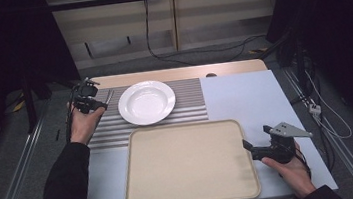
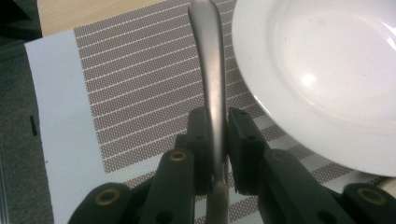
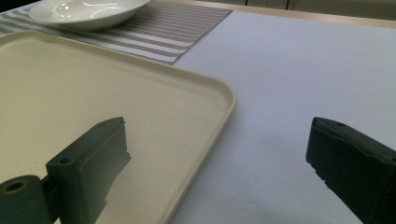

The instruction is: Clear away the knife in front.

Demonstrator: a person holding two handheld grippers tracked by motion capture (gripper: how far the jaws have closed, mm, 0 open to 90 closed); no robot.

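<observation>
My left gripper [image 1: 98,104] hovers over the left part of a striped placemat [image 1: 190,103], shut on a slim metal utensil [image 2: 208,70]. The utensil's handle runs up between the two pads [image 2: 240,135], just left of a white deep plate [image 2: 327,70]; which kind of utensil it is I cannot tell. The plate [image 1: 146,102] sits on the placemat. Near the right edge of a beige tray [image 1: 187,163], my right gripper [image 1: 256,136] rests low, held in a hand. That gripper [image 3: 219,140] is open, its jaws wide apart either side of the tray's rim [image 3: 224,98], nothing between them.
A pale cloth [image 1: 244,96] covers the table right of the placemat. The table's wooden far edge [image 1: 176,73] runs behind the plate. Cables [image 1: 327,112] trail on the floor to the right, and a metal rail [image 1: 21,167] runs along the left.
</observation>
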